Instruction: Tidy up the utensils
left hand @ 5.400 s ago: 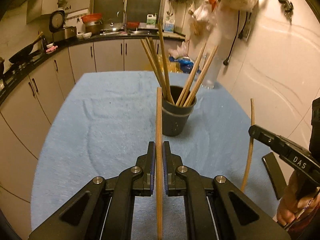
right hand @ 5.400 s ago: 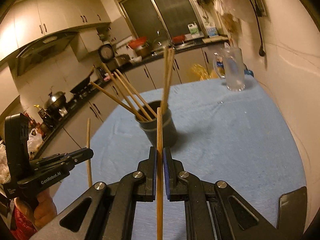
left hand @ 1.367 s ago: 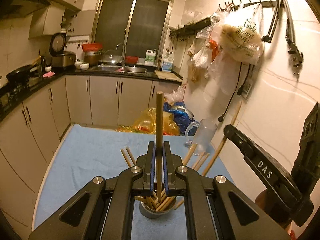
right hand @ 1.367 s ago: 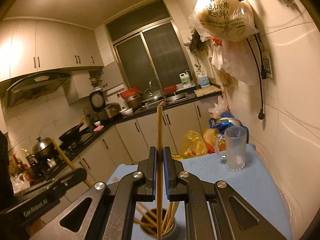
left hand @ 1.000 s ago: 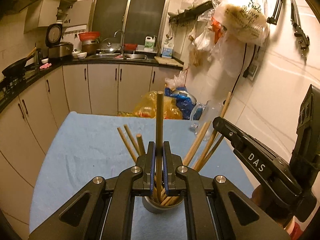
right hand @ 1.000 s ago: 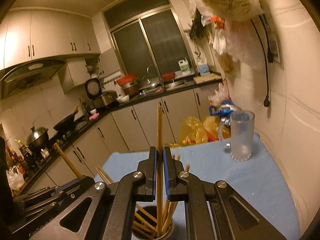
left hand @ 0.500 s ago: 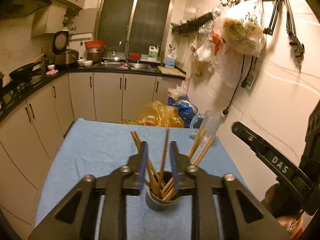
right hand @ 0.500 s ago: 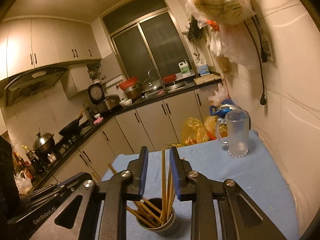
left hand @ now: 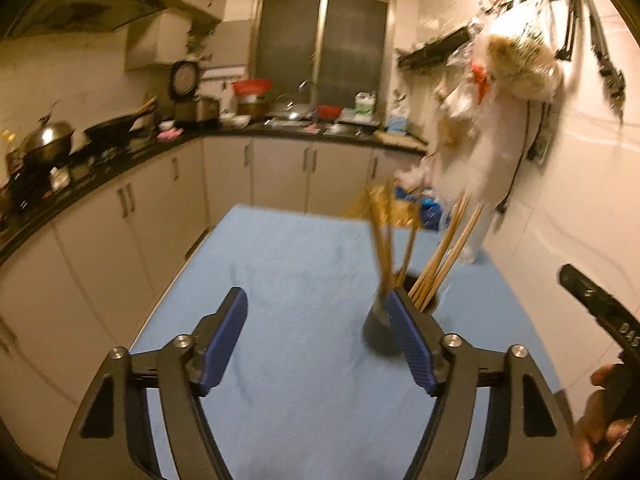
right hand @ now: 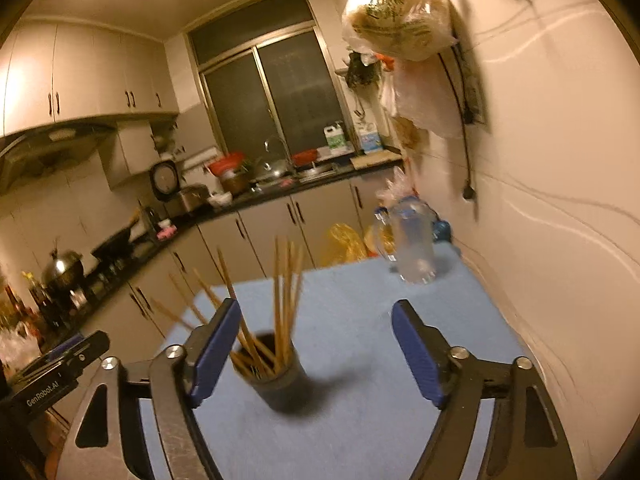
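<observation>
While the left wrist view looks down the kitchen, the left hand-held gripper [left hand: 316, 320] hangs above the blue cloth-covered tabletop [left hand: 304, 264] with its two blue-padded fingers [left hand: 222, 336] spread wide apart and nothing between them. Just behind the right-hand pad stands the dark round utensil cup [left hand: 378, 328], partly hidden by that pad. Its bundle of light wooden chopsticks [left hand: 436, 256] fans out above the rim, some leaning toward the white wall, others blurred and nearly upright. At the frame's right edge shows the black body of the right hand-held gripper [left hand: 600, 312] with a bare hand [left hand: 600, 420] below it.

Seen from the right wrist view, the right hand-held gripper [right hand: 316, 336] is likewise spread wide and empty over the blue tabletop [right hand: 360, 312]. The dark cup [right hand: 276, 380] sits on the cloth just beside the inner face of the left-hand pad, low and left of centre. Chopsticks [right hand: 286, 300] rise from it, one group close to upright, the rest slanting left behind the pad. A clear glass pitcher [right hand: 412, 248] stands at the tabletop's far corner near the wall, well apart from the cup. Part of the left hand-held gripper [right hand: 56, 372] shows at the lower left edge.
</observation>
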Demonstrator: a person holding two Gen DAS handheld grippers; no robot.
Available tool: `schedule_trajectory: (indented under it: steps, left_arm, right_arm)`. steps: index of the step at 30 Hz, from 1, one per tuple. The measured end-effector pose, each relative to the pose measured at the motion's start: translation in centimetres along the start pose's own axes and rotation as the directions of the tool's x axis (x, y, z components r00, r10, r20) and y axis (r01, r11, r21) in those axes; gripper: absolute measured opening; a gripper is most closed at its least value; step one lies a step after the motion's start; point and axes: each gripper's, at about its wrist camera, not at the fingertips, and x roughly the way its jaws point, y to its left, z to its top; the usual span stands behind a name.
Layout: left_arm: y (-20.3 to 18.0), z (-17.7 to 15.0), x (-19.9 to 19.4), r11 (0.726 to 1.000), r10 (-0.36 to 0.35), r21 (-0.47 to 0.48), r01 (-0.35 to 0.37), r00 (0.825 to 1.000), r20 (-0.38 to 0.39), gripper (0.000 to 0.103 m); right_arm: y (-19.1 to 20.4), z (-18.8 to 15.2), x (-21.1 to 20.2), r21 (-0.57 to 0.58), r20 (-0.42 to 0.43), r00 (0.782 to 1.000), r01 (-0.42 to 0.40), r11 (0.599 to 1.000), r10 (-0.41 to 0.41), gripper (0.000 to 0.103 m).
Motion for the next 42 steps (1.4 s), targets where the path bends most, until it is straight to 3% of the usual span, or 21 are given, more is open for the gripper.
schedule_trajectory:
  steps: [6,10,18,24,30,42]
  left_arm:
    - [0.8,-5.6,-1.8,0.989,0.143,0.043,-0.141,0.988,-0.05,0.087]
    - [0.4,-8.1,-3.0,0.977,0.195,0.098,-0.188,0.979,-0.066,0.098]
    - [0.4,-10.6,-5.0,0.951,0.287,0.148,-0.273,0.954,-0.088,0.098]
    - [1.4,-11.8,-5.9,0.969,0.236,0.103,-0.226,0.966,-0.102,0.098]
    - [1.7,-12.3,-5.4,0.952,0.297,0.104,-0.287,0.949,-0.101,0.098]
    - [1.9,-13.2,-5.7,0.946,0.315,0.117,-0.304,0.945,-0.091,0.098]
  right_arm:
    - [-0.1,-4.9,-2.4,-0.008,-0.071,0.995,0.064,0.998,-0.064,0.091]
    - [0.8,-8.1,-4.5,-0.027,-0.088,0.991,0.099,0.995,-0.101,0.093]
    - [1.8,-12.0,-7.0,-0.066,-0.11,0.985,0.123,0.99,-0.129,0.093]
    - [3.0,-13.2,-8.4,-0.149,-0.087,0.986,0.126,0.981,-0.139,0.094]
    - [3.2,-13.2,-7.7,-0.162,-0.089,0.985,0.133,0.978,-0.149,0.095]
    - [3.7,-13.7,-7.5,-0.188,-0.099,0.985,0.118,0.975,-0.139,0.095]
